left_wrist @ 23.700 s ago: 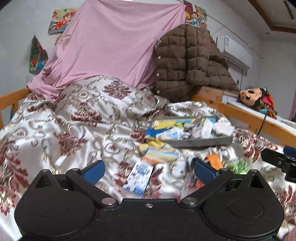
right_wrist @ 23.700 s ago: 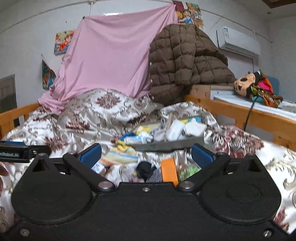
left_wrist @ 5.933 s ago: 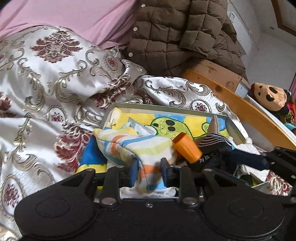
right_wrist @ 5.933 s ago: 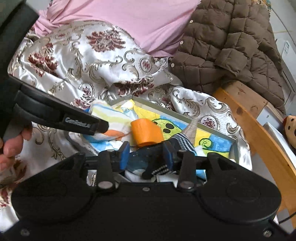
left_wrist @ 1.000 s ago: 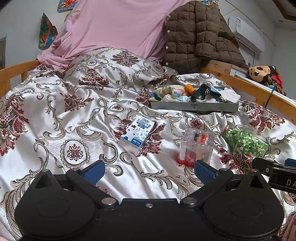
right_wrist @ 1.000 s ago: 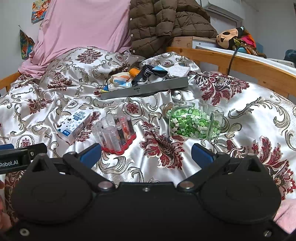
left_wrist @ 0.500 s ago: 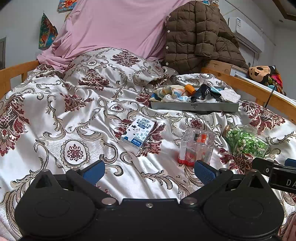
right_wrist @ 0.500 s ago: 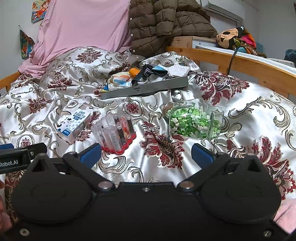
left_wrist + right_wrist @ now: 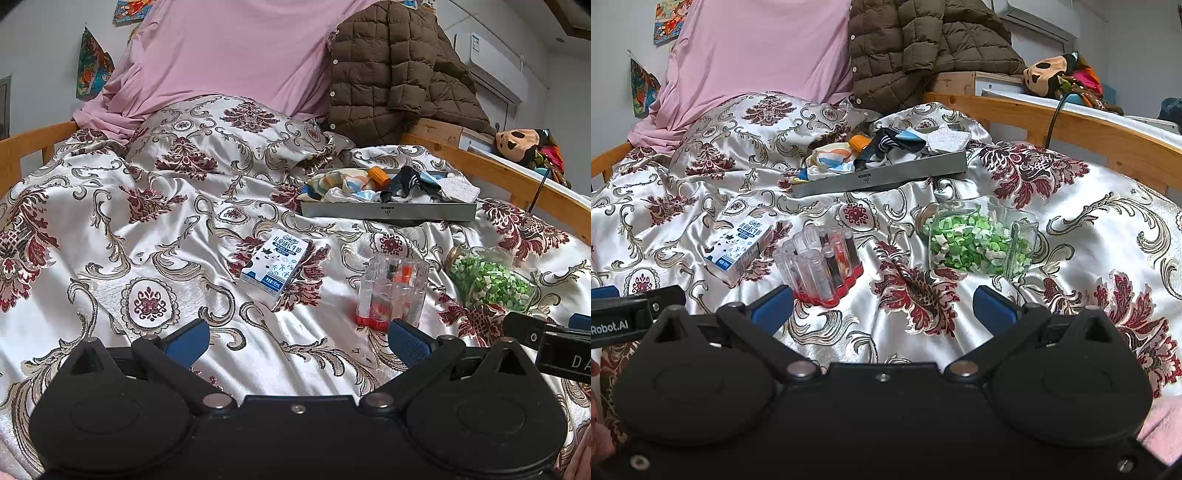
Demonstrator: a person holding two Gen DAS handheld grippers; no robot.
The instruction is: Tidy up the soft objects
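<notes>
- Bedding: a patterned satin quilt (image 9: 155,221) covers the bed, with a pink sheet (image 9: 229,55) and a brown quilted jacket (image 9: 391,70) piled at the head; wooden rails (image 9: 1071,125) border it.
- Tray (image 9: 388,211): a grey metal tray sits at the far middle of the quilt. Only its front wall shows plainly; the floor is hidden under the contents.
- Socks (image 9: 343,184): soft pieces lie heaped inside the tray — a striped pastel one at left, a dark one (image 9: 882,146) at centre, a white pad (image 9: 947,140) at right. An orange item (image 9: 380,175) rests among them; what it is cannot be told. How many socks there are cannot be counted.
- Carton (image 9: 275,263): a small milk carton lies flat on the quilt, near the tray, apart from it.
- Tube pack (image 9: 822,264): a clear pack of tubes with a red base stands between carton and jar; contents are hard to make out.
- Jar (image 9: 979,240): a glass jar of green and white bits lies on its side, right of the tube pack.
- Left gripper (image 9: 297,341): jaws spread wide, holding nothing, low over the near quilt. Its body blocks the lower frame.
- Right gripper (image 9: 882,304): jaws likewise spread wide and empty. Each tool's tip is cut off at the edge of the other's view.
- Plush toy (image 9: 1056,74): it lies beyond the right rail, partly hidden.
</notes>
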